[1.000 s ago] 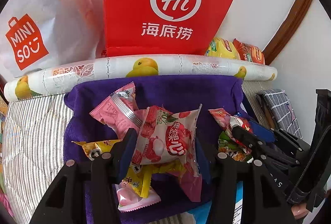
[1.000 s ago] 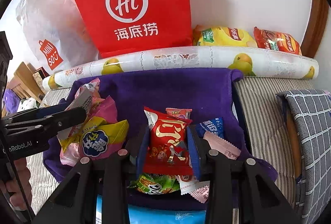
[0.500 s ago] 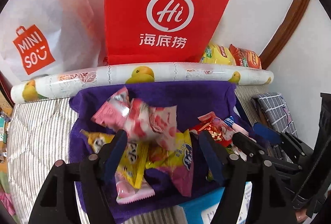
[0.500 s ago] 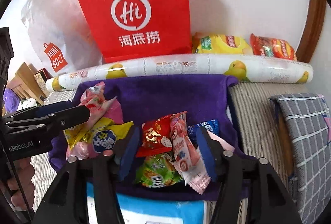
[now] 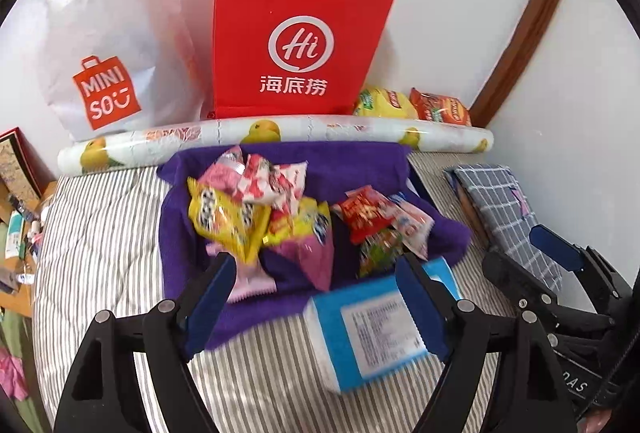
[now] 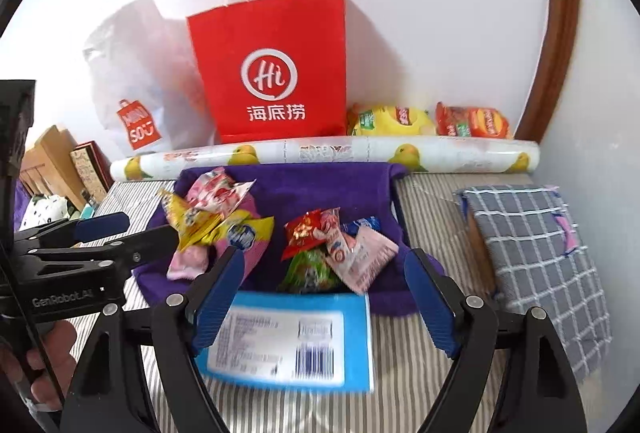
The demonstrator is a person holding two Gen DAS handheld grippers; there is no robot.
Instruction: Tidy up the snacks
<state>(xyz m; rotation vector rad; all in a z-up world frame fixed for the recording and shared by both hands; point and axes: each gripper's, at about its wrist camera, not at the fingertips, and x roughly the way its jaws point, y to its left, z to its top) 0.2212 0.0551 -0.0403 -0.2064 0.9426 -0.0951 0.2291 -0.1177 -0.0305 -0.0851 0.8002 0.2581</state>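
Mostly sorted: two snack piles down, both claws empty

Snacks sit in two heaps on the purple cloth [image 5: 360, 161] on the striped bed [image 5: 100, 233]: left pile [image 5: 256, 209] of yellow and pink packets, right pile [image 6: 332, 249] of red, green and pink ones. Left claw [image 5: 316, 297] and right claw [image 6: 324, 293] are both opening wide, nothing between the jaws. Not yet handled, by my read: yellow bag [image 6: 390, 121] and orange bag [image 6: 472, 123] behind the roll [image 6: 320, 153], plus the blue box [image 6: 288, 341] nearest the claws.
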